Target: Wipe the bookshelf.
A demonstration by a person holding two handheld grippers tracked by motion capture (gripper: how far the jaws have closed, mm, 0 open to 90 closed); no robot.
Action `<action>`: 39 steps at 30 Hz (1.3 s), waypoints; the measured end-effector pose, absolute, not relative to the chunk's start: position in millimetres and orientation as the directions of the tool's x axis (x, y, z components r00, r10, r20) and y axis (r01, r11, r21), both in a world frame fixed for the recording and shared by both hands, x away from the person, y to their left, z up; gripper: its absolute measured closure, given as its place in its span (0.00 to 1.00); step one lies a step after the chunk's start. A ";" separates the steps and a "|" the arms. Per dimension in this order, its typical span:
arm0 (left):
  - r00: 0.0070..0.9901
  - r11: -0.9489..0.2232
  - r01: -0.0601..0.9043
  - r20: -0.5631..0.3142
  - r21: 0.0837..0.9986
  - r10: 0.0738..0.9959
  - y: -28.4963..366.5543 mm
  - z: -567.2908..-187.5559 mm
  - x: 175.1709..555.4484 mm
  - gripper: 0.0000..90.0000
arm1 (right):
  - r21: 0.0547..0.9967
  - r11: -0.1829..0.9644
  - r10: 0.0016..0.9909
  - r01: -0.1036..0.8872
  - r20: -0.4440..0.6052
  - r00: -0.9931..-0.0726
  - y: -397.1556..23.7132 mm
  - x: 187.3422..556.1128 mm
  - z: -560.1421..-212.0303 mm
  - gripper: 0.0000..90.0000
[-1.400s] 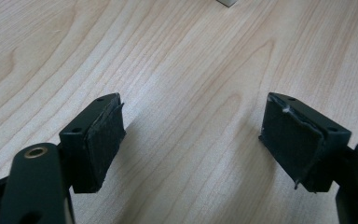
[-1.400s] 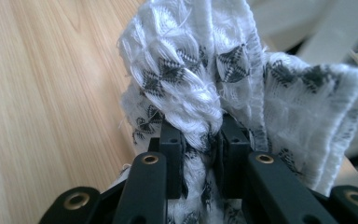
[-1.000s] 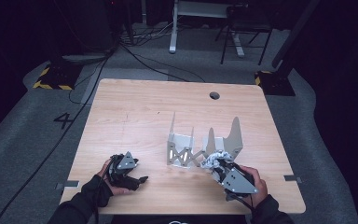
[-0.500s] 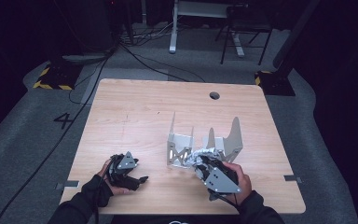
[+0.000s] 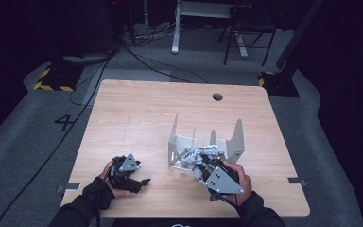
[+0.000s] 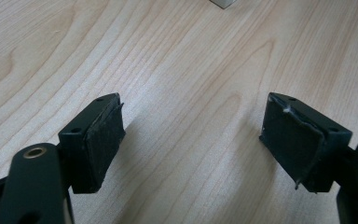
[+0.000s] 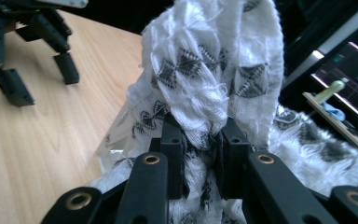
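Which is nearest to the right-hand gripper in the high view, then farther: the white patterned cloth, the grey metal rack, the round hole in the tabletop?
1. White patterned cloth, pinched in its fingers.
2. Grey metal rack, just behind.
3. Round hole, near the table's far edge.

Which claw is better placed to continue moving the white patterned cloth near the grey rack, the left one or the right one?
The right. The right claw is already shut on the white patterned cloth, just in front of the grey rack. The left claw stands open with nothing between its pads, low over the bare table, well apart from the cloth.
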State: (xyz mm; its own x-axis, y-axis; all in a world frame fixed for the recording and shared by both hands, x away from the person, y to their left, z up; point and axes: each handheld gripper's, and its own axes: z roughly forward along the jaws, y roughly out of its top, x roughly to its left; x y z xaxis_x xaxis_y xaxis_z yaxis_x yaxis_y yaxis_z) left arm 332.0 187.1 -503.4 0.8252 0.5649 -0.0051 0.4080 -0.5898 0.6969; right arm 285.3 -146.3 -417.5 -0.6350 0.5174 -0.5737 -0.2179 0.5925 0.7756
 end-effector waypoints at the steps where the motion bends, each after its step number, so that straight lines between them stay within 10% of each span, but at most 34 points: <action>1: 0.825 -0.589 0.408 -0.005 0.697 0.565 187.0 -503.5 331.9 0.24 | 0.780 0.589 0.524 -0.213 -0.569 -0.634 -147.3 285.0 -417.1 0.85; 24: 0.825 -0.588 0.410 -0.008 0.698 0.565 186.9 -503.6 331.5 0.24 | 0.746 0.662 0.539 -0.073 -0.541 -0.646 -199.3 276.3 -443.9 0.85; 39: 0.825 -0.586 0.412 -0.012 0.698 0.565 186.5 -503.8 331.7 0.24 | 0.706 0.687 0.422 -0.172 -0.580 -0.697 -137.4 272.4 -461.4 0.85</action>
